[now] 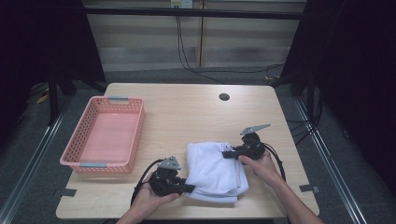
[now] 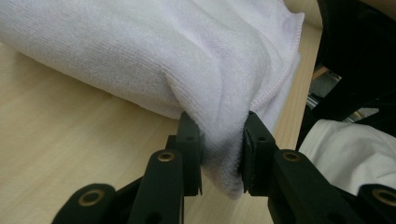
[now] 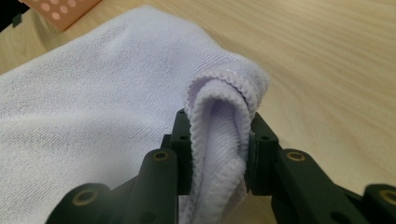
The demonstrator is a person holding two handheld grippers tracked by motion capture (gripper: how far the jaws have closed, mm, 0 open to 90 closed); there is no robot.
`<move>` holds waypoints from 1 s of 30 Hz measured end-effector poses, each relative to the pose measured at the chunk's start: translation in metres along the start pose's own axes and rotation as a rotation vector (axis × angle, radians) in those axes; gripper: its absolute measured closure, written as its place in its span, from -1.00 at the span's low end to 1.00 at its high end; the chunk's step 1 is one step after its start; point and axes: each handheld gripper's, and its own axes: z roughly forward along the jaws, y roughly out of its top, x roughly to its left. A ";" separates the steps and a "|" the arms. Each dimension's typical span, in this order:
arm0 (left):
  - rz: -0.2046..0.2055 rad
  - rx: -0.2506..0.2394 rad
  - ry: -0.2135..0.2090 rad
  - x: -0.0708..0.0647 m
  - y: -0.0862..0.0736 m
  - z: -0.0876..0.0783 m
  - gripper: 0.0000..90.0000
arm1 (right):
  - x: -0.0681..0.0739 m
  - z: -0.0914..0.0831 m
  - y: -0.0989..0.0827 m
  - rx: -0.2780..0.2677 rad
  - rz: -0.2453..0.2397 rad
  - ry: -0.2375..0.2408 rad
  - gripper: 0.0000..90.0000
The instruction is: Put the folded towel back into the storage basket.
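Observation:
A folded white towel lies on the wooden table, near its front edge. My left gripper reaches in from the left and is shut on the towel's near-left corner; in the left gripper view the cloth bunches between the two black pads. My right gripper comes from the right and is shut on the far-right corner, where a looped hem of the towel is pinched between its pads. A hand holds each gripper from below.
An empty pink plastic basket stands at the table's left side. A round cable hole sits near the far edge. Cables trail from both grippers toward the front edge.

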 end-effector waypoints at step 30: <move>0.003 -0.166 0.077 0.027 0.040 -0.073 0.63 | 0.015 -0.013 0.097 -0.132 -0.073 0.040 0.56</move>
